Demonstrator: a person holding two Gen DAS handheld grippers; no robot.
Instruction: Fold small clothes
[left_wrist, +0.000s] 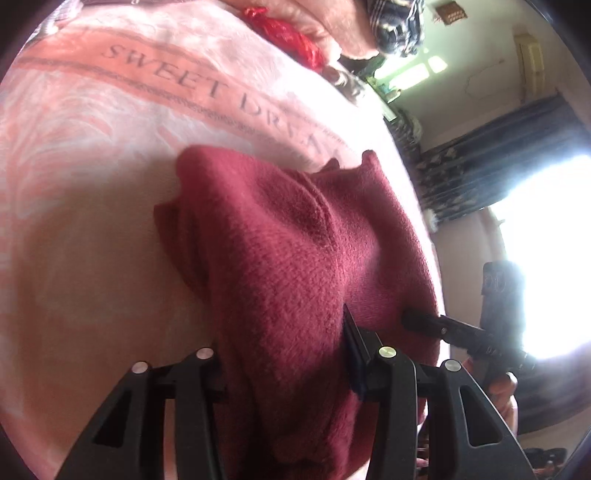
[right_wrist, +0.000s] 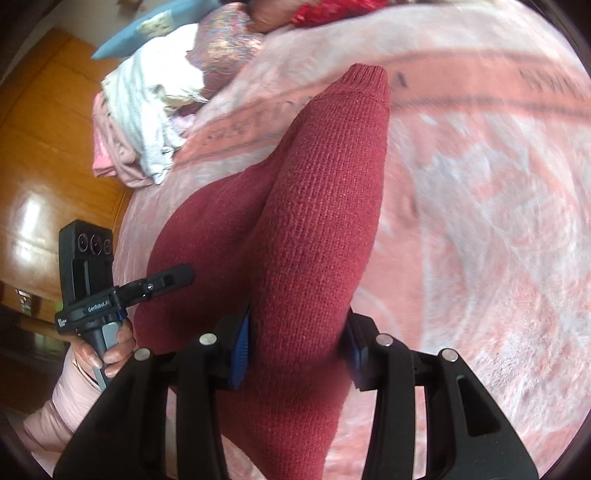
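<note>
A pink blanket printed with "SWEET DREA…", the last letters hidden, covers the bed. On it lies a dark red knit sweater, its near part bunched up. The left gripper is clamped on this cloth, one finger buried in it. The right gripper pinches a sleeve-like fold; its fingertips are covered. A blurred clothes pile sits beyond.
</note>
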